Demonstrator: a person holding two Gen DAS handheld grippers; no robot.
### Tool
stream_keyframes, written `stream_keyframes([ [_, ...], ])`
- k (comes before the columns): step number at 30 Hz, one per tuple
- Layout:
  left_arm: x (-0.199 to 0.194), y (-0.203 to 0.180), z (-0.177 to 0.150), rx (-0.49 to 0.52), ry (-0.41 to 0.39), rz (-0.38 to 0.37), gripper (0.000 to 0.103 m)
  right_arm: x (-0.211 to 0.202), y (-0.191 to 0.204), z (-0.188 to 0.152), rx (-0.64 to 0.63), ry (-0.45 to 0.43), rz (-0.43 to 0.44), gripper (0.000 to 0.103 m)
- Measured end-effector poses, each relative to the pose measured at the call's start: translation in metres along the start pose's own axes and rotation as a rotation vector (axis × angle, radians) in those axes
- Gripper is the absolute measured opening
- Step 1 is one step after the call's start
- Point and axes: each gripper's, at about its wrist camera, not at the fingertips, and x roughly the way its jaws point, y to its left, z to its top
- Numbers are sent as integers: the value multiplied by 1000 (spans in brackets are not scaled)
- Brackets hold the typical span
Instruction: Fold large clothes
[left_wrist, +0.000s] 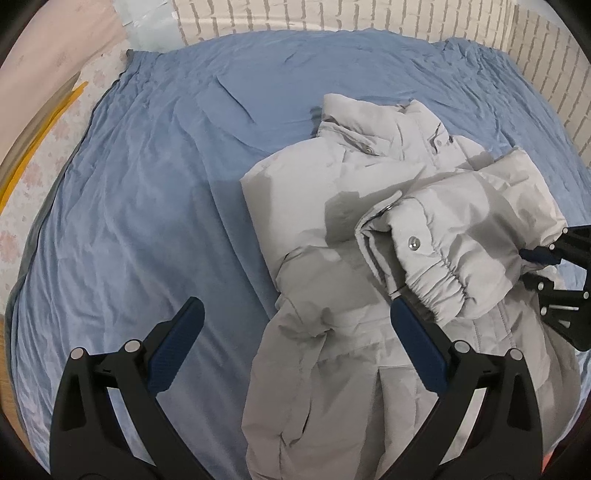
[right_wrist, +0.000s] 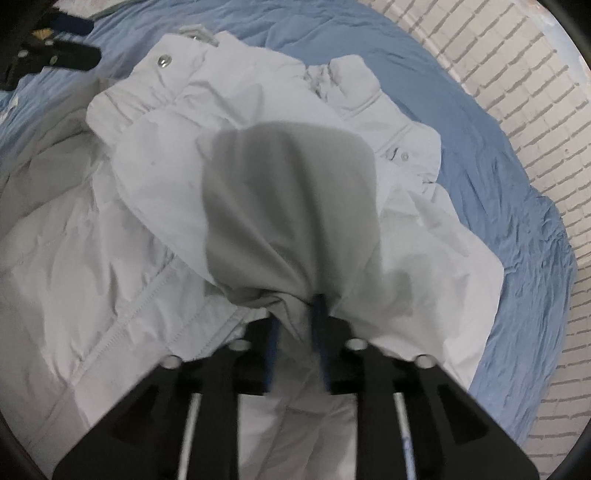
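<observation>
A pale grey puffer jacket (left_wrist: 332, 184) lies on a blue sheet (left_wrist: 147, 221), collar toward the far wall. One sleeve (left_wrist: 461, 240) is folded across the body, its elastic cuff (left_wrist: 439, 291) with a snap button pointing left. My left gripper (left_wrist: 295, 306) hangs open above the jacket's left edge, nothing between its blue pads. My right gripper (right_wrist: 295, 321) holds a bunched fold of the sleeve (right_wrist: 288, 206) between narrowly spread pads; it shows at the right edge in the left wrist view as the right gripper (left_wrist: 532, 269). The left gripper (right_wrist: 90, 40) appears top left in the right wrist view.
A brick-patterned wall (left_wrist: 332, 14) runs along the far and right sides of the bed. Floral bedding (left_wrist: 44, 166) and a yellow strip (left_wrist: 37, 147) border the sheet on the left. Left of the jacket there is only wrinkled blue sheet.
</observation>
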Motion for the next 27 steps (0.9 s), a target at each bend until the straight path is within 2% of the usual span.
stream_keyframes([
  [2,1,-3,1,3,2,-8,100,-3,2,-2,-15,-3,-14,48],
  [3,2,-5,2,4,4,-11,100,-4,2,-4,-17,-1,5,83],
  [4,3,-8,2,7,6,-15,100,-9,3,-6,-18,-24,-11,96],
  [5,3,-9,2,10,6,-19,100,-15,4,-9,-32,-54,-49,96],
  [10,11,-29,5,42,23,-41,100,-21,-17,-21,42,-71,-70,96],
  [13,23,-43,9,67,41,-61,100,-19,-46,-36,147,-77,-132,96],
  [15,34,-49,11,69,64,-76,100,-16,-65,-48,236,-75,-126,96],
  [17,47,-54,14,60,79,-111,80,-10,-75,-57,277,-67,-143,96],
  [18,52,-57,15,54,93,-154,47,-9,-77,-61,289,-71,-141,96],
  [19,56,-58,17,41,114,-184,37,-9,-77,-63,296,-79,-143,96],
  [20,56,-60,19,35,108,-168,31,-10,-78,-65,307,-89,-145,96],
  [21,52,-62,20,48,91,-149,16,-12,-78,-67,319,-99,-146,96],
  [22,47,-63,22,62,73,-133,10,-15,-81,-70,344,-118,-155,96],
  [24,35,-58,26,72,45,-146,8,-21,-87,-71,396,-154,-151,96],
  [27,28,-48,32,84,36,-100,8,-26,-100,-71,503,-217,-105,96],
])
